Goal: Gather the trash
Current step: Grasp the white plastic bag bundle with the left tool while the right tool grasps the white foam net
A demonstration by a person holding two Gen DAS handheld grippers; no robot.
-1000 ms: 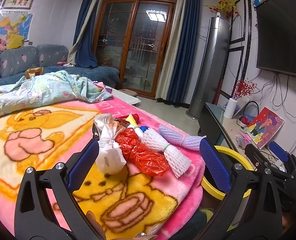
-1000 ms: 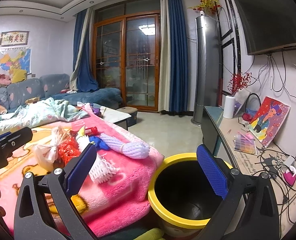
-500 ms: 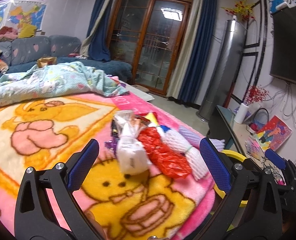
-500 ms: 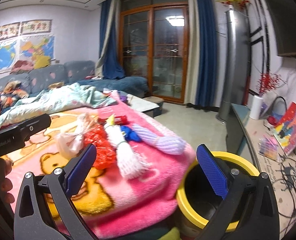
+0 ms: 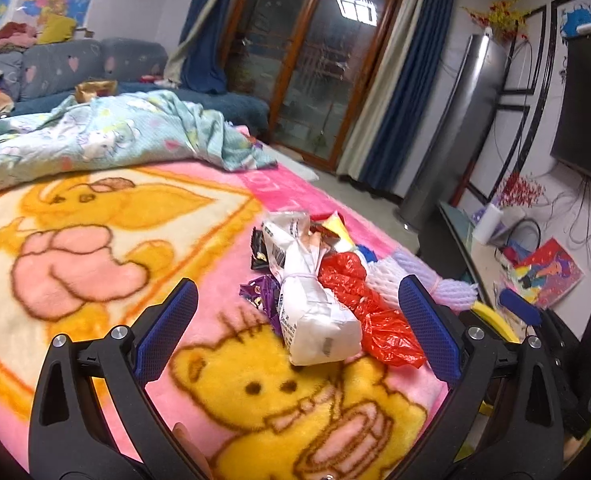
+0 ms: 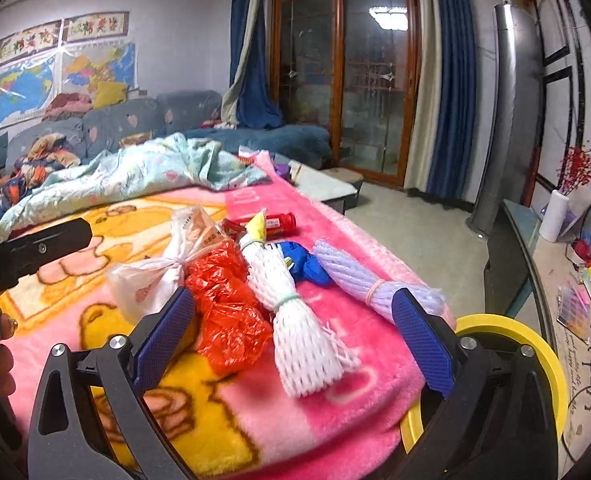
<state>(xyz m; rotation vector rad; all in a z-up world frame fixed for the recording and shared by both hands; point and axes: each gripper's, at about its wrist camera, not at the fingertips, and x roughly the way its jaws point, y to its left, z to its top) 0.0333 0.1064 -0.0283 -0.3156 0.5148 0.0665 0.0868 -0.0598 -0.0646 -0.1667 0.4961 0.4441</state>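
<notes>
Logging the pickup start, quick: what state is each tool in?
Left tool: open, holding nothing.
Right tool: wide but closing, nothing gripped.

trash pile (image 6: 255, 292) on blanket (image 6: 335, 400), bin (image 6: 535, 360) right

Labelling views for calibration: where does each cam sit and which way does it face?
Left wrist: on the left tongs, facing across the pink blanket at the white bag; own two fingers, a fingertip below.
Right wrist: on the right tongs, jaws closing on nothing, facing the white foam net; left tongs and hand at left.
Shared: red bag, yellow bin, glass doors.
</notes>
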